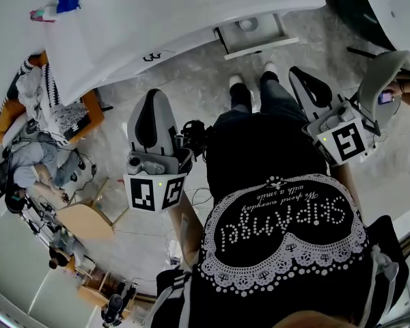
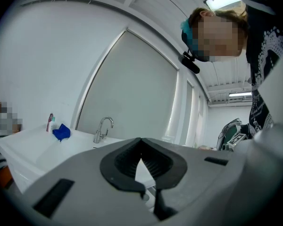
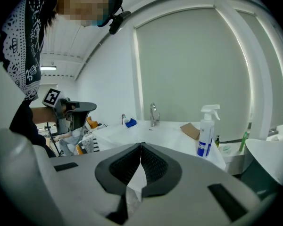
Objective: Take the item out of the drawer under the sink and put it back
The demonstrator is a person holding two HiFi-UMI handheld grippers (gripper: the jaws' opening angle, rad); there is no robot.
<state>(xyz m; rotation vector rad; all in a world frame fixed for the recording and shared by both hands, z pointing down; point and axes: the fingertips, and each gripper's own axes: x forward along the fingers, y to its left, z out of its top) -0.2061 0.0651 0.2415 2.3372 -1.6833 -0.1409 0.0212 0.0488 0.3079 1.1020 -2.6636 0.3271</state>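
Ahead of the right tongs (image 1: 304, 80), the open drawer (image 1: 263, 48) holds a small round thing (image 1: 248, 24) that is too small to name. The sink top (image 1: 191, 12) covers the drawer's back part and itself runs off the upper edge.

Behind both tongs, the person's black shirt (image 1: 280, 238) hides the floor.

Beyond the left tongs (image 2: 141, 140), at the far end of the sink top, a blue lump (image 2: 61, 132) and a pink-capped thing (image 2: 50, 121) are too small to tell.

Right of the right tongs, the spray bottle (image 3: 206, 135) carries print too small to read and covers one corner of a brown flat piece (image 3: 191, 131). Further right, a green thing (image 3: 244, 140) is half hidden behind a white basin (image 3: 269, 154).
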